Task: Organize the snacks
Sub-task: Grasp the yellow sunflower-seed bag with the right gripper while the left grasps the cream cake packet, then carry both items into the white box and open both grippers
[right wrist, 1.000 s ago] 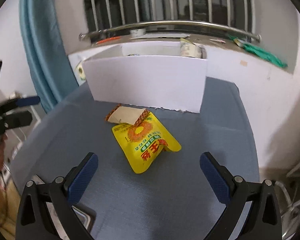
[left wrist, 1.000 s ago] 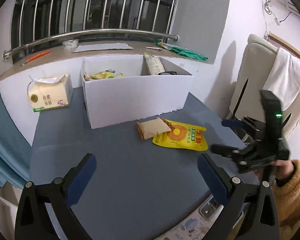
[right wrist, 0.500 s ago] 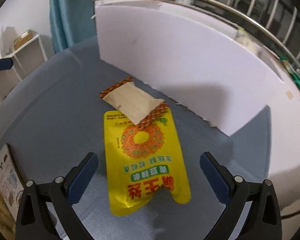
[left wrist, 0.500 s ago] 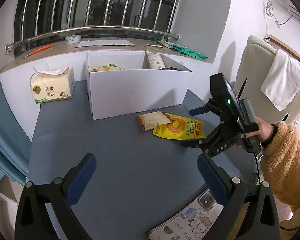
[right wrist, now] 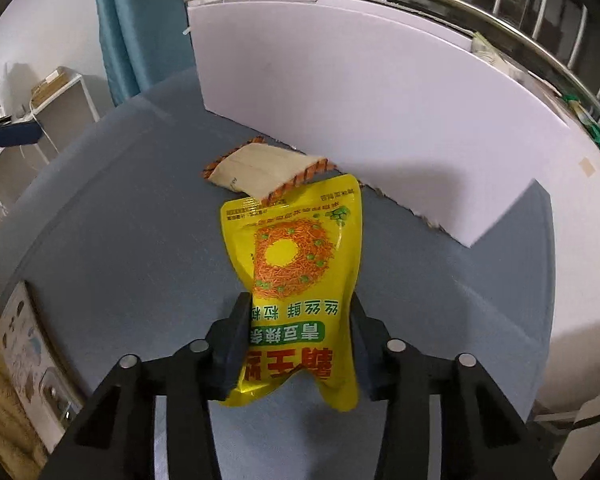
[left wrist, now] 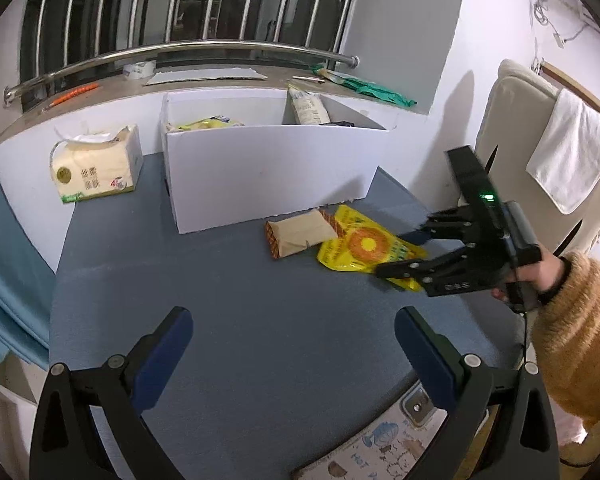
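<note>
A yellow snack pouch [right wrist: 296,264] lies on the blue-grey table, its near end between the fingers of my right gripper [right wrist: 298,336], which is shut on it. The pouch also shows in the left wrist view [left wrist: 364,248] with the right gripper [left wrist: 400,254] at its right end. A tan snack pack [right wrist: 264,172] with orange ends lies just beyond, its end overlapping the pouch's far end; it also shows in the left wrist view [left wrist: 300,232]. A white box [left wrist: 272,168] with snacks inside stands behind. My left gripper [left wrist: 292,344] is open and empty over the table's near part.
A tissue pack [left wrist: 96,164] stands left of the box. A windowsill [left wrist: 220,80] with a steel rail runs behind. A cream chair with a towel [left wrist: 572,152] is at the right. A printed card [left wrist: 380,452] lies at the table's near edge. A blue curtain [right wrist: 140,28] hangs left.
My right gripper has moved in low to the yellow pouch and closed on its near end. The left gripper has stayed open and hardly moved.
</note>
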Available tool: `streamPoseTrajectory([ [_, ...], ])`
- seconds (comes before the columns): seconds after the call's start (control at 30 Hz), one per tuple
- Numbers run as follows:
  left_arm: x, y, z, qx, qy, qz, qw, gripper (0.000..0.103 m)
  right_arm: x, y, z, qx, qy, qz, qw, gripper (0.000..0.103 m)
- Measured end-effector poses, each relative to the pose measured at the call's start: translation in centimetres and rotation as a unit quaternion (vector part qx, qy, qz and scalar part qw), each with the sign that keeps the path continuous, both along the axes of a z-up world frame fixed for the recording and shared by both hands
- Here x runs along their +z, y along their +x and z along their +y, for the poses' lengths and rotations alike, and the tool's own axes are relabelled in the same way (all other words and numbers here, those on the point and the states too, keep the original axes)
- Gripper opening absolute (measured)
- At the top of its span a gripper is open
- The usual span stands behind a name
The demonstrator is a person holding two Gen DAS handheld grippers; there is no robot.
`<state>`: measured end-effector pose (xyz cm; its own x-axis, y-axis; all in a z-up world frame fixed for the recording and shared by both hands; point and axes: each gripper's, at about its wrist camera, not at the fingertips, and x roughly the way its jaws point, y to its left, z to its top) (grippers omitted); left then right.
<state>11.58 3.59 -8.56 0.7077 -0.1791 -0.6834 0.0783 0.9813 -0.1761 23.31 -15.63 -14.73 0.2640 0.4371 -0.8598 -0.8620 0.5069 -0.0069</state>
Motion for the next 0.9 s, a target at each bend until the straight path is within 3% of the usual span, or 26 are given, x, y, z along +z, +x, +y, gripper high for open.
streamPoseTrajectory([
  [0.1, 0.0, 1.2, -0.6, -0.011, 0.016, 0.004, 0.9998, 0.103, 0.7, -0.8, -2.0, -0.028, 0.022, 0.013, 0.999, 0.042],
  [0.13, -0.1, 1.9, -1.0, -0.019, 0.024, 0.007, 0.9995, 0.103, 1.2, -1.2, -2.9, -0.037, 0.034, 0.014, 0.999, 0.028],
  [0.23, -0.6, 4.3, -2.0, -0.035, 0.037, 0.021, 0.9985, 0.103, 2.4, -2.1, -5.0, -0.058, 0.064, 0.033, 0.996, 0.024],
  [0.37, -1.6, 7.9, -2.7, -0.042, 0.02, 0.05, 0.9977, 0.103, 2.6, -3.2, -5.9, -0.075, 0.068, 0.02, 0.995, 0.022],
  [0.67, -5.4, 15.1, -5.5, -0.019, 0.047, 0.107, 0.993, 0.103, 6.0, -5.4, -11.7, -0.132, 0.131, 0.005, 0.983, 0.017],
  [0.8, -7.1, 17.3, -5.8, 0.021, 0.067, 0.126, 0.9895, 0.102, 6.2, -5.5, -13.0, -0.145, 0.144, 0.014, 0.979, 0.017],
  [0.87, -7.9, 17.9, -5.7, 0.03, 0.074, 0.132, 0.988, 0.101, 6.3, -5.7, -13.3, -0.146, 0.148, 0.019, 0.978, 0.017],
  [0.9, -7.8, 17.8, -5.8, 0.028, 0.082, 0.123, 0.9887, 0.092, 6.4, -5.8, -13.3, -0.145, 0.149, 0.019, 0.978, 0.017],
])
